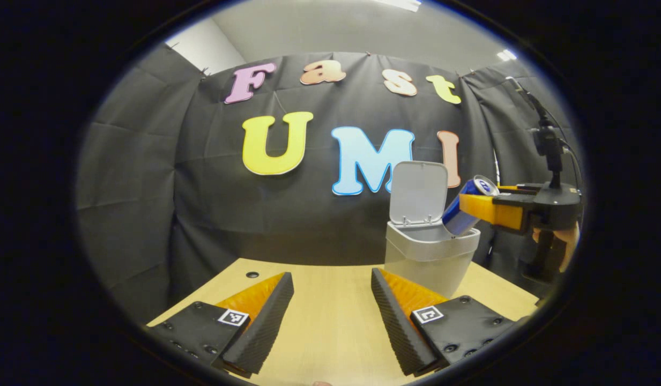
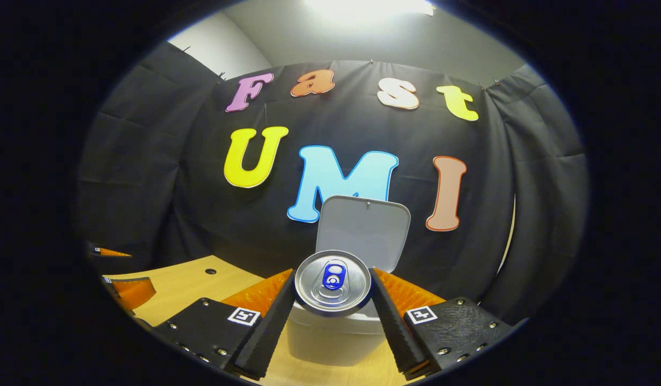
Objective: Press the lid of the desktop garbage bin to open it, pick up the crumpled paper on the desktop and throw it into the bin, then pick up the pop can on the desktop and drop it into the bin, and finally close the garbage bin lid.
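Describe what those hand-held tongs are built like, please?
Each pair of tongs has two wedge-shaped fingers with ribbed inner faces, bolted to flat black plates. Every plate carries a small square black-and-white marker. In the left gripper view the left tongs sit at the bottom, and the right tongs appear farther off: a black body with a grip handle, and a black camera post on top trailing a thin cable.

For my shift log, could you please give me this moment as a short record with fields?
bin lid: open, standing upright
bin: on the desk, at its far right
pop can: held tilted over the bin's opening
right tongs: shut on the pop can
left tongs: open, holding nothing, above the desk
crumpled paper: not on the desk parts in view
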`<state>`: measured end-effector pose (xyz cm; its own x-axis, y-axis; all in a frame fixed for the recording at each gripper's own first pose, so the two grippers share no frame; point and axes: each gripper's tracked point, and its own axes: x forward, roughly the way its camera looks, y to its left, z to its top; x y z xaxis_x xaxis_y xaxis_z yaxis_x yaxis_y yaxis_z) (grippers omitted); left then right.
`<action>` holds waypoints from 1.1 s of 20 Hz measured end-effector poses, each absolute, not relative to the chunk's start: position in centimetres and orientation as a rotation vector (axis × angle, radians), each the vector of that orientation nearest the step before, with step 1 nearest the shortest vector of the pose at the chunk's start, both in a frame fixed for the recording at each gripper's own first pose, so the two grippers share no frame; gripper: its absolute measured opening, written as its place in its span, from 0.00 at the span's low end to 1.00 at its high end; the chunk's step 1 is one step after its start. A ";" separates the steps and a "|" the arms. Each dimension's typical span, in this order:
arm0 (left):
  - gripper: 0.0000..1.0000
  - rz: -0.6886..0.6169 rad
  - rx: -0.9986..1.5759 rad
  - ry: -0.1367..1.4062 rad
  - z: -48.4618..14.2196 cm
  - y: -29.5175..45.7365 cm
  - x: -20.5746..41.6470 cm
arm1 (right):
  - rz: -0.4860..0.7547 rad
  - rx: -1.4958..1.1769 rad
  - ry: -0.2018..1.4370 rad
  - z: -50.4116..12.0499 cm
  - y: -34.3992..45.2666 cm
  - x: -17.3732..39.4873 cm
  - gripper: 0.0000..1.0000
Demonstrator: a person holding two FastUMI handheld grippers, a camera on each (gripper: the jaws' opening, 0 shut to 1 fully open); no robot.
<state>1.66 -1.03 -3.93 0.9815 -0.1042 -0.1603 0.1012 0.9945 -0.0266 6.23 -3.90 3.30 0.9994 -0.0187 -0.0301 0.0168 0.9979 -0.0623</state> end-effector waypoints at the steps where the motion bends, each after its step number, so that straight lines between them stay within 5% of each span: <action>1: 0.95 -0.099 -0.016 0.162 -4.0 -1.0 1.7 | -0.019 -0.065 0.032 3.2 -3.9 7.1 0.84; 22: 0.95 -0.048 -0.022 0.172 -4.5 0.7 1.0 | -0.048 -0.020 0.110 0.4 -4.4 11.1 0.88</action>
<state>1.03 0.70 -4.47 0.9841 -0.0497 -0.1704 0.0458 0.9986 -0.0265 11.12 -4.36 0.40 0.9928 -0.0495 -0.1088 0.0472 0.9986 -0.0228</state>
